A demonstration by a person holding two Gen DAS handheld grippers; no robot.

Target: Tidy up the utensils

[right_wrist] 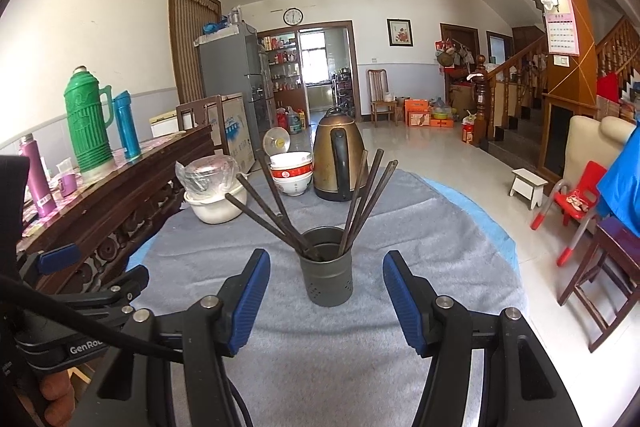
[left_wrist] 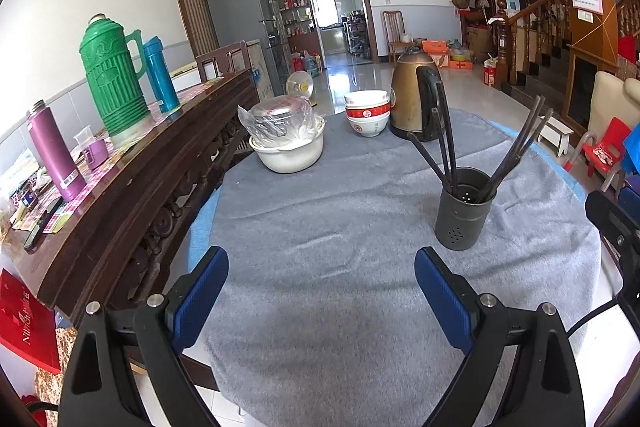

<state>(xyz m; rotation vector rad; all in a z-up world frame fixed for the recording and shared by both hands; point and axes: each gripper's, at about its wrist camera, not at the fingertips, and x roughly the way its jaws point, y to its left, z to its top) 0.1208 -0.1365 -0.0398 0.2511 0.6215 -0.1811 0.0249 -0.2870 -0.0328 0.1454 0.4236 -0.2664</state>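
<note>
Two grippers, both with nothing in them: your left gripper (left_wrist: 322, 291) and right gripper (right_wrist: 326, 293) hang over the grey cloth (left_wrist: 320, 227) with jaws spread apart. The dark holder (right_wrist: 327, 267) stands upright on the cloth, just beyond the right gripper's blue pads (right_wrist: 250, 301) and centred between them. Chopsticks (right_wrist: 280, 211) fan out of the holder, some leaning left, some right. Behind the holder sit the kettle (right_wrist: 338, 159) and stacked bowls (right_wrist: 291, 173), with a white basin (right_wrist: 214, 205) to its far left.

A family home: fridge (left_wrist: 236, 15), staircase (right_wrist: 520, 67), thermos flasks (left_wrist: 112, 75), stacked bowls (left_wrist: 367, 113).
</note>
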